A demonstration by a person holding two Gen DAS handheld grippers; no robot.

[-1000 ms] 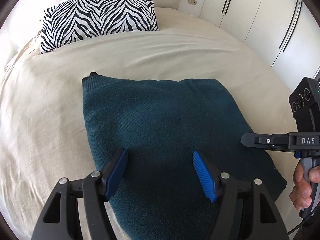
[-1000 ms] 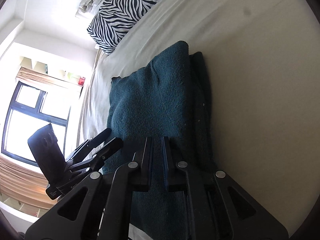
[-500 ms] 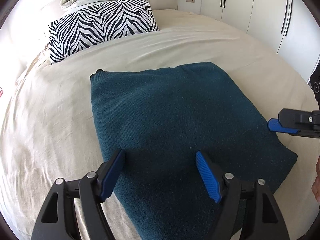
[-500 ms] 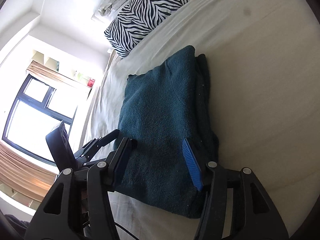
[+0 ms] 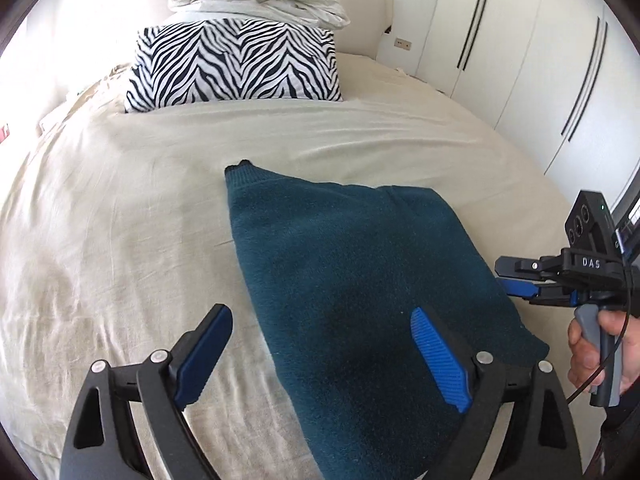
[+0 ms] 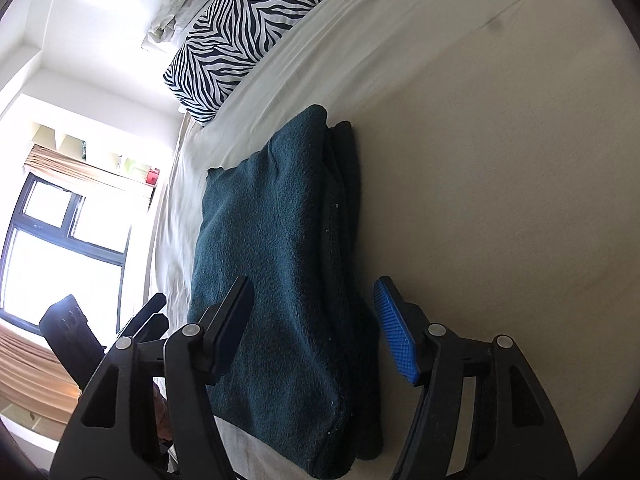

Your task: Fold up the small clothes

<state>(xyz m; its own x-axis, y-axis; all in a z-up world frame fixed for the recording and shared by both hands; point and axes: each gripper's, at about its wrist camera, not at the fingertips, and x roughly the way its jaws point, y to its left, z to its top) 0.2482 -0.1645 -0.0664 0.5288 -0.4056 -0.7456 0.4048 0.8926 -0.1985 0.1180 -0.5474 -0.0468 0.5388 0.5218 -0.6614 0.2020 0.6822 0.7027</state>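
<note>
A folded dark teal sweater [image 5: 360,280] lies flat on the beige bed sheet [image 5: 120,240]. My left gripper [image 5: 320,356] hovers over the sweater's near left edge. Its jaws are opening wide, and the blue pads [image 5: 440,360] touch no cloth. In the right wrist view the sweater [image 6: 280,260] shows its stacked folded layers. My right gripper [image 6: 316,328] straddles that near corner. Its jaws are also opening, with the pads clear of the fabric. The right gripper [image 5: 510,280] also shows beside the sweater's right edge, held by a hand [image 5: 592,352]. The left gripper [image 6: 158,310] shows at lower left.
A zebra-striped pillow [image 5: 236,64] and crumpled white bedding [image 5: 256,0] sit at the head of the bed. White wardrobe doors [image 5: 520,60] line the right side. A window [image 6: 60,248] is beyond the bed's far edge. Bare sheet surrounds the sweater.
The right gripper went from shut on the sweater's edge to open and drew back. The left gripper's jaws widened and shifted left. The sweater stays folded on the bed.
</note>
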